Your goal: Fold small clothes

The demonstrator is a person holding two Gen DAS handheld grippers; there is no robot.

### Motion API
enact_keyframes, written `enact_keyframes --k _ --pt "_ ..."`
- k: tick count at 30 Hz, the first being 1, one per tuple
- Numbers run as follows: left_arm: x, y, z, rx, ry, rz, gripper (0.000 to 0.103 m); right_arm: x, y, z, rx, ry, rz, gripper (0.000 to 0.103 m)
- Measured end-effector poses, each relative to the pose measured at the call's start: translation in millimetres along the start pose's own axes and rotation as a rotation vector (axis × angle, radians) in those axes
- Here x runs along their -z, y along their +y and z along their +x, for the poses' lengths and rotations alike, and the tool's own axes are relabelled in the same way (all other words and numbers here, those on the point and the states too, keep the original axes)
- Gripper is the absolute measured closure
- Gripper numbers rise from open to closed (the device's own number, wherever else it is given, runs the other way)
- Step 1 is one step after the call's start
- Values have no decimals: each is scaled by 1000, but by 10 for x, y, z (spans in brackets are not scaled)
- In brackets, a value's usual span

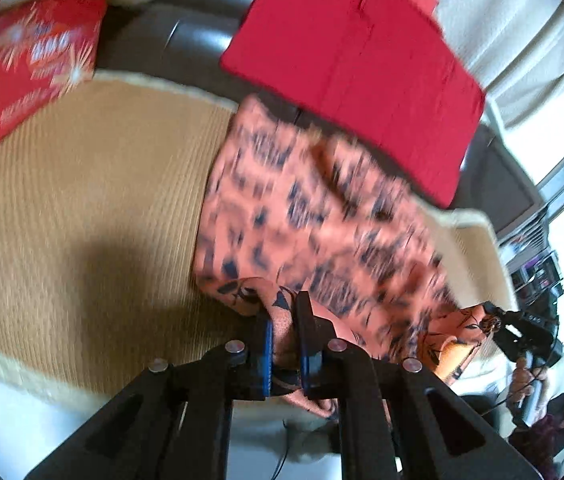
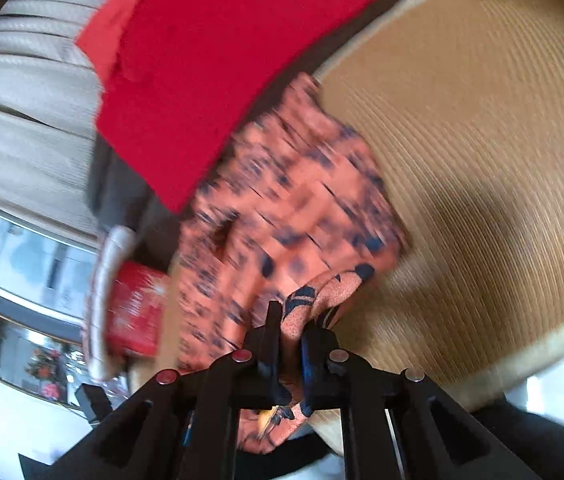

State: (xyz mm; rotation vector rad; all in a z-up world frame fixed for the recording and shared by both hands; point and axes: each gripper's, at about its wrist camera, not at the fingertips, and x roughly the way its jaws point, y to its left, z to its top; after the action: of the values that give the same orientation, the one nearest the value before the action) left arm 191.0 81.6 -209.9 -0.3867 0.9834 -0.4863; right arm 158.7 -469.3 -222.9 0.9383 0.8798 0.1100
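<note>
An orange garment with dark blue marks [image 1: 314, 216] hangs stretched above a tan woven mat [image 1: 82, 200]. My left gripper [image 1: 284, 320] is shut on one corner of the garment. My right gripper [image 2: 290, 328] is shut on another corner of the same garment [image 2: 282, 216], and it also shows in the left wrist view [image 1: 518, 328] at the right, holding the far corner. The cloth is blurred by motion. The mat [image 2: 482, 160] fills the right of the right wrist view.
A red cushion [image 1: 358, 64] leans on the dark sofa back [image 1: 186, 40] behind the garment. A red printed box [image 1: 30, 64] stands at the mat's far left. White curtains [image 2: 30, 92] and a window lie beyond.
</note>
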Motion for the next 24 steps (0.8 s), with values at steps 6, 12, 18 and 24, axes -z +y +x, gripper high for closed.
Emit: enact_keyframes --k 6,12,18,24 --pt "-1012 -53 156 11 -63 20 92 -779 410 243 -48 -79 -12 94" --pt "-1894 130 930 -62 -57 -20 92 -1703 424 898 -32 -154 68 94" --pt "-2135 579 1888 -111 40 -140 90 -2221 -138 1775 13 -108 249 90" --pt "-2019 807 1593 -39 -166 -259 55 -2239 -491 1904 -133 -115 338 89"
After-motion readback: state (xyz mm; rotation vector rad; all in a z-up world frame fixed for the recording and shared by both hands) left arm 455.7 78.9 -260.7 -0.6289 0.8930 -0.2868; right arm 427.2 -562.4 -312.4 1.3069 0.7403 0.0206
